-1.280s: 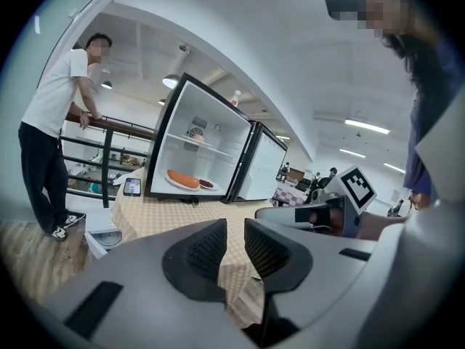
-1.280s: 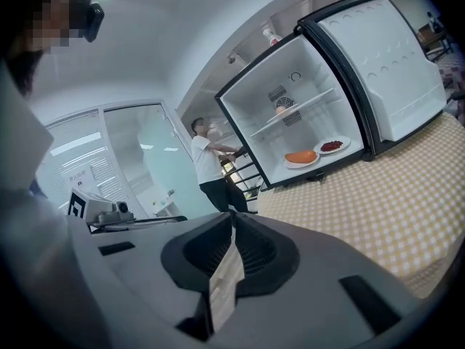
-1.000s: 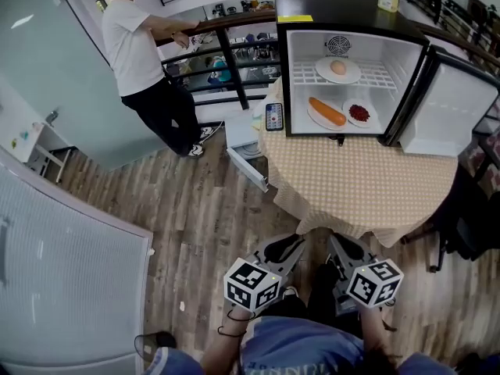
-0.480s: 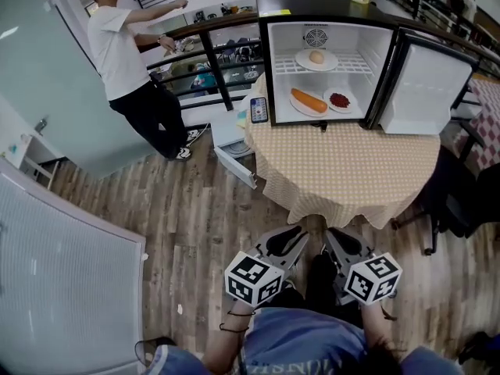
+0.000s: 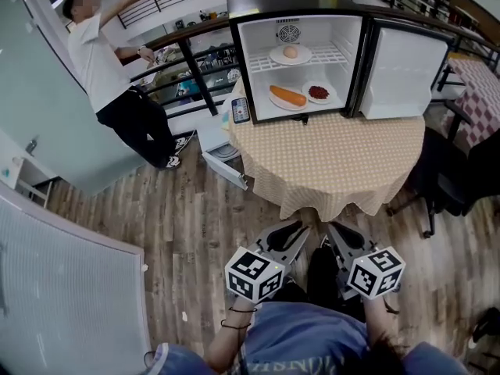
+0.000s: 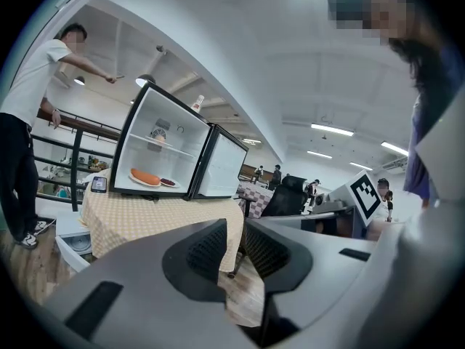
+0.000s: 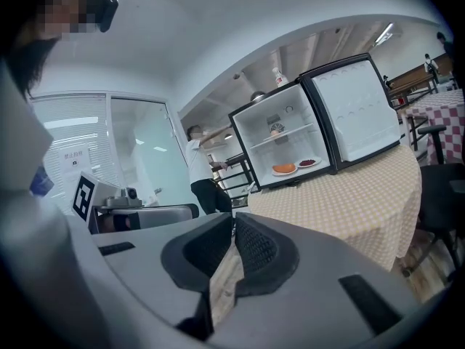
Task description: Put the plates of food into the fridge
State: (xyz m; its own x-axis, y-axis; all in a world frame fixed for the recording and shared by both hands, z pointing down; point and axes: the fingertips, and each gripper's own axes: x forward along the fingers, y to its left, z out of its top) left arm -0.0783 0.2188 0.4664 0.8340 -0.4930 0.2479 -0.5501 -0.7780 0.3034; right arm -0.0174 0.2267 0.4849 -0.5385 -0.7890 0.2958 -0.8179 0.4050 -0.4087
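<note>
An open mini fridge (image 5: pixel 301 22) stands at the far side of a round table with a checked cloth (image 5: pixel 336 162). Its upper shelf holds a plate with a pale round food (image 5: pixel 290 54). Below lie a plate with a long orange food (image 5: pixel 287 97) and a small plate of red food (image 5: pixel 318 93); both also show in the left gripper view, orange (image 6: pixel 145 177) and red (image 6: pixel 168 182). My left gripper (image 5: pixel 295 233) and right gripper (image 5: pixel 336 237) hang side by side before the table's near edge, both empty. A narrow gap shows between the left pads (image 6: pixel 211 247); the right pads (image 7: pixel 254 246) meet at the tips.
The fridge door (image 5: pixel 398 73) hangs open to the right. A phone (image 5: pixel 240 109) leans beside the fridge's left wall. A person in a white shirt (image 5: pixel 98 61) stands at a railing, left. A black chair (image 5: pixel 449 178) sits right of the table, a white bin (image 5: pixel 219 143) left.
The fridge and table have slid left and up in the head view. Both grippers stay low, side by side, a little higher. The person at the railing has raised an arm.
</note>
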